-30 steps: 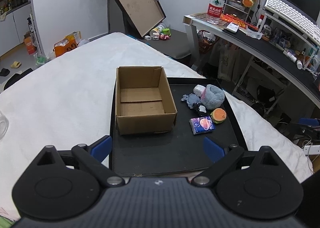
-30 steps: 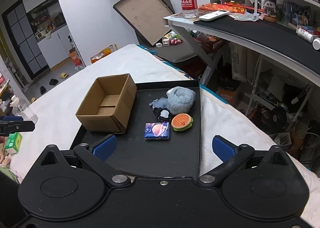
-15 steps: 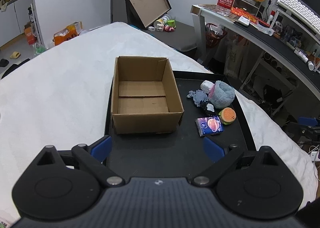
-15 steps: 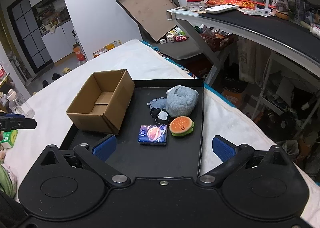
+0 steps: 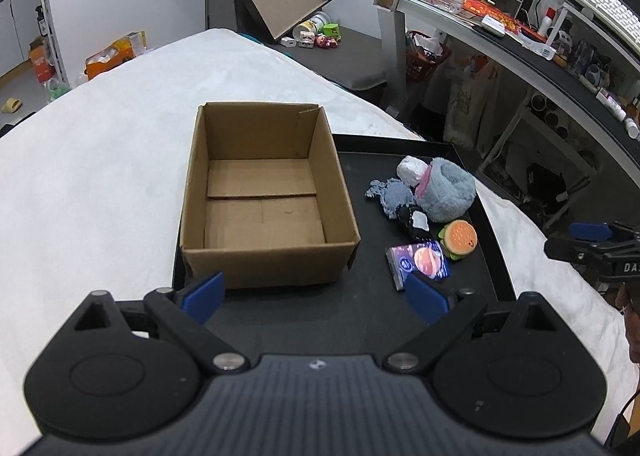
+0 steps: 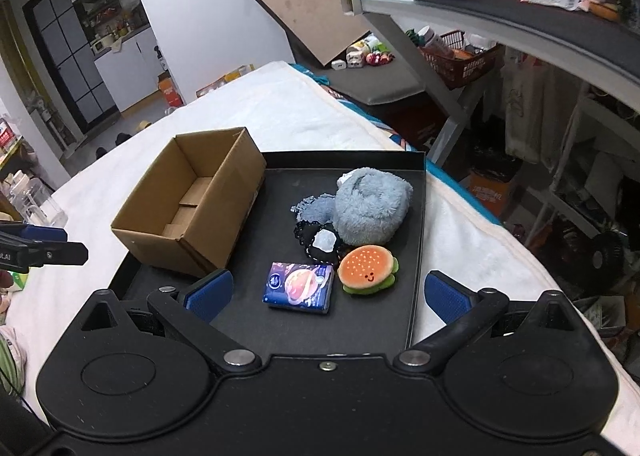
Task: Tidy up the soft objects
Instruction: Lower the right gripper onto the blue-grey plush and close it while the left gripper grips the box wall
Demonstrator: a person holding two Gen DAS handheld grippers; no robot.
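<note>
— Where are your soft things?

— On the black tray, right of the empty cardboard box: a grey plush, a burger toy, a tissue pack and a small black-and-white piece, clustered close together.

— And your claws?

— Your left gripper and right gripper both hang spread wide, holding nothing, above the tray's near edge.
</note>
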